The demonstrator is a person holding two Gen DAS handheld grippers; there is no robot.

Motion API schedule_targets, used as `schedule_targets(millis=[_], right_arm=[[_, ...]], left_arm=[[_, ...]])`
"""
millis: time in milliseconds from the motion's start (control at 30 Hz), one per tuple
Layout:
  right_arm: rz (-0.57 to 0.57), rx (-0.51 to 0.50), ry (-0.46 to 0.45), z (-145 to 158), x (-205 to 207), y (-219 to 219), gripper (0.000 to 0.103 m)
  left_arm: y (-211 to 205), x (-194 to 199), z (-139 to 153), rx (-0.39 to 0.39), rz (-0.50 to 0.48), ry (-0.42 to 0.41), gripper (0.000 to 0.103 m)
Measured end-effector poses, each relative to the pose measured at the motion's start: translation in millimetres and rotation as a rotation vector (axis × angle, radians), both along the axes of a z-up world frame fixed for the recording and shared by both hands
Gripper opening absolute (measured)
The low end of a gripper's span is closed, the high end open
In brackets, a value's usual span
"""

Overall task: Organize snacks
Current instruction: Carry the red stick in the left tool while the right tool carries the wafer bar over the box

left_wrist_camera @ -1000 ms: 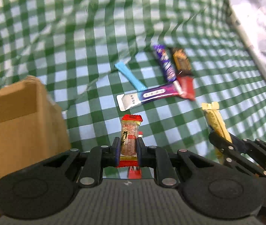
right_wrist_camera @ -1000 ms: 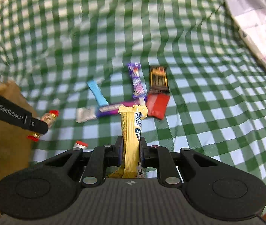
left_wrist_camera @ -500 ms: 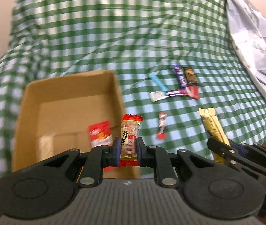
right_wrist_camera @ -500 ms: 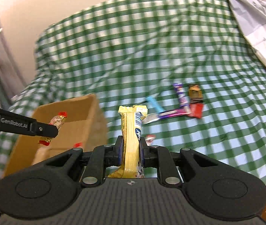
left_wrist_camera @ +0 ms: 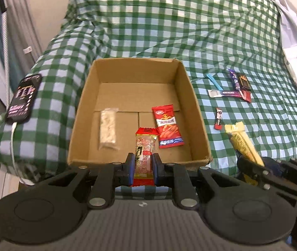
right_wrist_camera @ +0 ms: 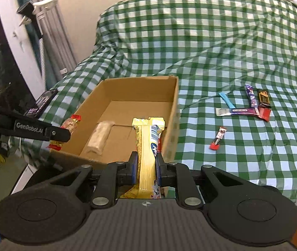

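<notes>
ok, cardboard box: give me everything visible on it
The cardboard box is plain brown corrugated card, open-topped, with no lid flaps showing; seams of its folded bottom flaps show on the floor. It sits upright on the green checked cloth. Inside lie a pale wrapped bar on the left and a red snack packet on the right, both flat on the floor. Nothing grips the box.

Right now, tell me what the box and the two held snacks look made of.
Box: plain brown cardboard, matte, with flap seams on its floor. Left snack: clear glossy plastic film with red ends, its contents showing through. Right snack: yellow printed wrapper with shiny highlights, probably plastic or foil film.
</notes>
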State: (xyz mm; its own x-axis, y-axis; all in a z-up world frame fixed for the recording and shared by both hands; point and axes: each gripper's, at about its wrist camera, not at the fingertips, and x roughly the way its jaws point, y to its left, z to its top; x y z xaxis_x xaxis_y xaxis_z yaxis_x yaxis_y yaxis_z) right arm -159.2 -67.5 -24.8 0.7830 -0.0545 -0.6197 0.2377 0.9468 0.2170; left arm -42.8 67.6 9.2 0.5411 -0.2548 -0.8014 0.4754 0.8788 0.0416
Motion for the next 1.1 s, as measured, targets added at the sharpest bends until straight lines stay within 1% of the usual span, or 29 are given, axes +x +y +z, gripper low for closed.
schedule_targets(millis=[167,567,867,1100], right_arm=[[0.010,-0.034,-0.006,7.1,-5.1,12.7,0.018],[0.028,-0.088,-0.001,13.4,-8.6,32.5,0.018],[0.035,-0.092,0.019,9.8,-3.8,34.9,0.018],[0.043,-0.102,0.042,5.4,8.9,32.4,0.018]], left_arm=[[19.1,-10.0,-0.5,-0.019,0.014,0.000,0.019],[33.7,-14.1,0.5,-0.049,0.028,-0.008,0.019],[35.9,-6.2,-4.6,-0.048,0.041,0.008,0.019],[34.9,14.0,-10.5,-0.034,0.062,0.026,0.019]])
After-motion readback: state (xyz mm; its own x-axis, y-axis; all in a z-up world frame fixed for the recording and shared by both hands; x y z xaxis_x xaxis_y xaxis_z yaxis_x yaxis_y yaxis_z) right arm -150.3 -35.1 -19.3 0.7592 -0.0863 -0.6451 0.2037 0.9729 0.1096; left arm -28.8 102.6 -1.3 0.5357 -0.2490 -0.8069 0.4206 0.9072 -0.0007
